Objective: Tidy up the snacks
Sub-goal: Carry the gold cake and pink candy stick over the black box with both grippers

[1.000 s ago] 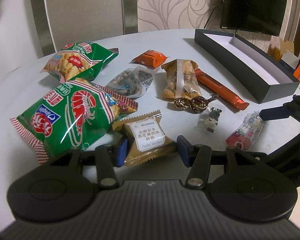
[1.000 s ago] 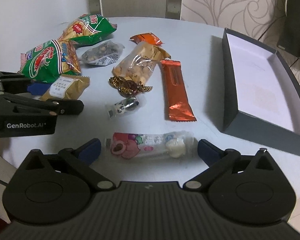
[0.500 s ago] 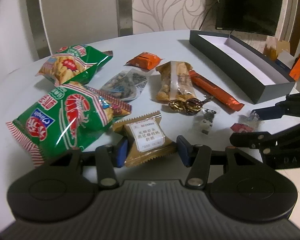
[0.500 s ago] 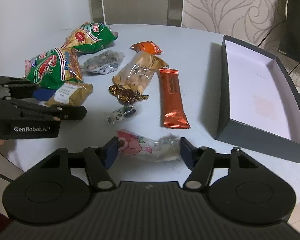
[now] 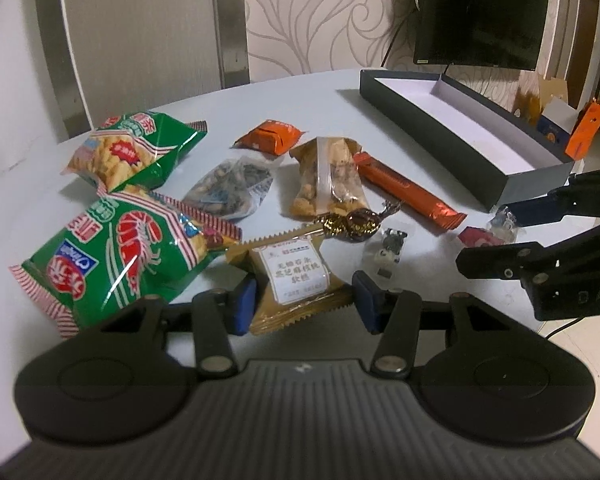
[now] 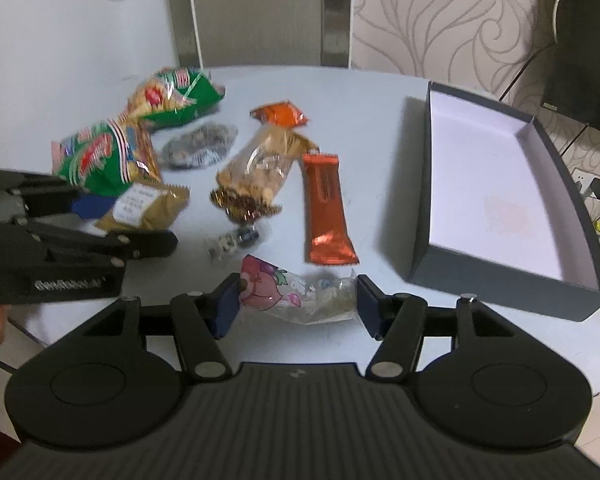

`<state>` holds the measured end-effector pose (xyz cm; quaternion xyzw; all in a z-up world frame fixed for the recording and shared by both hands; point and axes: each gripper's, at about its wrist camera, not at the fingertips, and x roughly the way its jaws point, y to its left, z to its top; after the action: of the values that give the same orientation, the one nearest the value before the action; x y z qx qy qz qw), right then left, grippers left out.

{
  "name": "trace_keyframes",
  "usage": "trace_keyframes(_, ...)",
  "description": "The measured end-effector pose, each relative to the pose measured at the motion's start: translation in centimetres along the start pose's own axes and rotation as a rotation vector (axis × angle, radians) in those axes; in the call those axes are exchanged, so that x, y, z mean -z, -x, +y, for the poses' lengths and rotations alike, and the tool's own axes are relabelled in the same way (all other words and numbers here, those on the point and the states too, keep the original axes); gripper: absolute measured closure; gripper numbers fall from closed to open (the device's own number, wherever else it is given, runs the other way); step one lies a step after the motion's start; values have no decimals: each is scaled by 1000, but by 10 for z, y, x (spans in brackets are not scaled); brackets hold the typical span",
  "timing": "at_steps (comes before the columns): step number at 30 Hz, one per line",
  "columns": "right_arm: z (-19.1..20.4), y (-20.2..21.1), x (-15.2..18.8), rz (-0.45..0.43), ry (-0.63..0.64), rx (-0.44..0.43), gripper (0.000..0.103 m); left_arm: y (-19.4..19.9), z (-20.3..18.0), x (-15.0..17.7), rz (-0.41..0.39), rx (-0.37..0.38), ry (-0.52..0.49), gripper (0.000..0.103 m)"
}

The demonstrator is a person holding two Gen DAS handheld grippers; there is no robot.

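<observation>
Snacks lie scattered on a round white table (image 5: 332, 96). My left gripper (image 5: 304, 306) is shut on a gold packet with a white label (image 5: 295, 280), near the table's front edge. My right gripper (image 6: 295, 304) is shut on a crumpled clear packet with a pink peach print (image 6: 283, 290), held just above the table. In the left wrist view the right gripper (image 5: 488, 236) reaches in from the right. An open dark grey box (image 6: 500, 280) with a white inside stands to the right with nothing in it.
Left of centre lie two green crisp bags (image 5: 119, 248) (image 5: 131, 148). A clear nut bag (image 5: 229, 188), a small orange packet (image 5: 271, 138), a peanut bag (image 5: 328, 178), an orange bar (image 5: 404, 188), gold-wrapped chocolates (image 5: 352, 222) and a tiny clear packet (image 5: 390, 248) fill the middle.
My right gripper's jaws closed from wide open onto the pink peach packet, crumpling it, and it rose slightly. My left gripper kept its hold on the gold packet.
</observation>
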<state>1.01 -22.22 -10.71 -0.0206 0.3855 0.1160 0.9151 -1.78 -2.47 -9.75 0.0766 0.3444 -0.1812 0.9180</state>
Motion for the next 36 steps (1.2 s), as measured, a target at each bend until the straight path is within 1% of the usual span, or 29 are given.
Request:
trace_keyframes(10, 19, 32, -23, -68, -15, -67, 37, 10, 9, -18, -25, -13, 14, 50)
trace_keyframes(14, 26, 44, -35, -91, -38, -72, 37, 14, 16, -27, -40, -25, 2, 50)
trace_keyframes(18, 34, 56, -46, -115, -51, -55, 37, 16, 26, -34, -48, -21, -15, 50)
trace_keyframes(25, 56, 73, -54, -146, -82, -8, 37, 13, 38, -44, -46, 3, -61, 50)
trace_keyframes(28, 62, 83, -56, -156, -89, 11, 37, 12, 38, -51, -58, 17, -62, 50)
trace_keyframes(31, 63, 91, -56, -165, -94, 27, 37, 12, 35, -57, -71, 28, -63, 50)
trace_keyframes(36, 51, 99, -59, -191, -101, 43, 37, 11, 23, -68, -96, 31, -70, 50)
